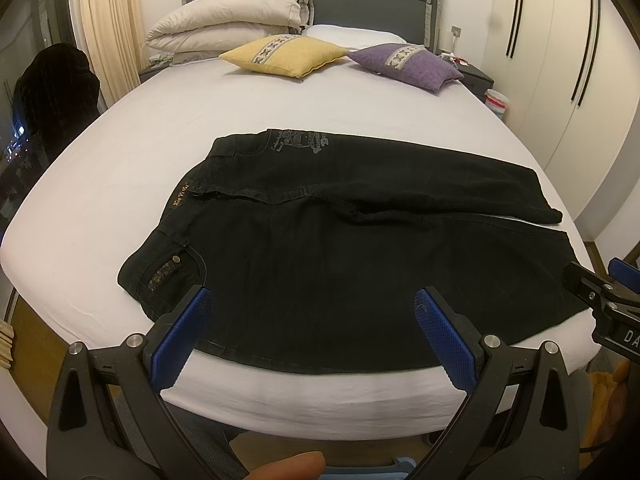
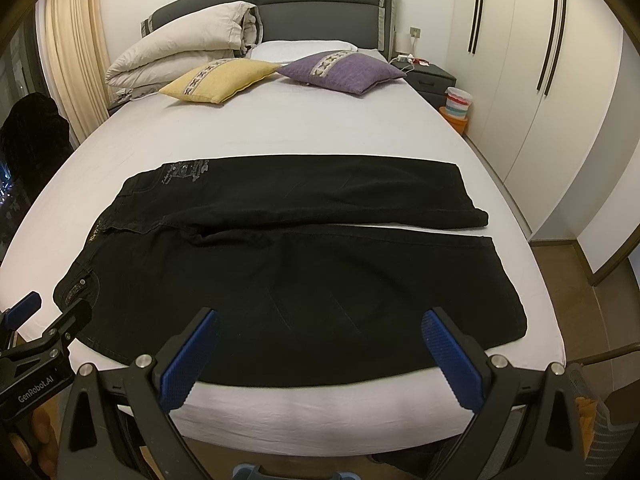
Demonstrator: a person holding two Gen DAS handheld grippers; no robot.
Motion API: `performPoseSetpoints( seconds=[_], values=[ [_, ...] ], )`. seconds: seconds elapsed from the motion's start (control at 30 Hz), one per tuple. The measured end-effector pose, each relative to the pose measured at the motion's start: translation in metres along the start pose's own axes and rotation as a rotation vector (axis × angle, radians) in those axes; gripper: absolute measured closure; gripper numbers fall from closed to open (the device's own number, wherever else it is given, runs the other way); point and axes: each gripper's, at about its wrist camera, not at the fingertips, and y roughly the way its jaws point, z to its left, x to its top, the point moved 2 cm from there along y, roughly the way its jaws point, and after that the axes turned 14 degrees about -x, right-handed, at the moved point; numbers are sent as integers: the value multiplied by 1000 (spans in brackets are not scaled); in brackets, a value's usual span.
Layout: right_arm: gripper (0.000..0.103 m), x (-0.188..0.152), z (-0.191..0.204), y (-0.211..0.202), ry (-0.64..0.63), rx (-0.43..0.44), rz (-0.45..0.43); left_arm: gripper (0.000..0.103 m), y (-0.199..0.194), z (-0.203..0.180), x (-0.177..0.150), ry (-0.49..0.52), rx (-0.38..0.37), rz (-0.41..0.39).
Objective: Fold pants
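A bedroom, a white-sheeted bed (image 2: 320, 128) with a yellow cushion (image 2: 218, 80) and a purple cushion (image 2: 344, 70) near the headboard. Black pants (image 2: 280, 264) lie flat across the foot of the bed, waistband to the left, both legs reaching right. We hold our left tongs (image 1: 312, 308) and right tongs (image 2: 320, 328) above the near edge, both spread wide, gripping nothing.

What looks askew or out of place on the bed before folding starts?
Little stands out. The black pants lie flat across the bed, legs slightly apart, with the far leg's hem a bit rumpled. Both the left gripper and right gripper are open, clear of the cloth.
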Motion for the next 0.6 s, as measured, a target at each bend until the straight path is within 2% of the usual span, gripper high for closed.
performPoseSetpoints(
  seconds=[0.6],
  values=[
    [0,-3,2,0,1,2,3,0,-1,0,-1,0,1,1]
  ],
)
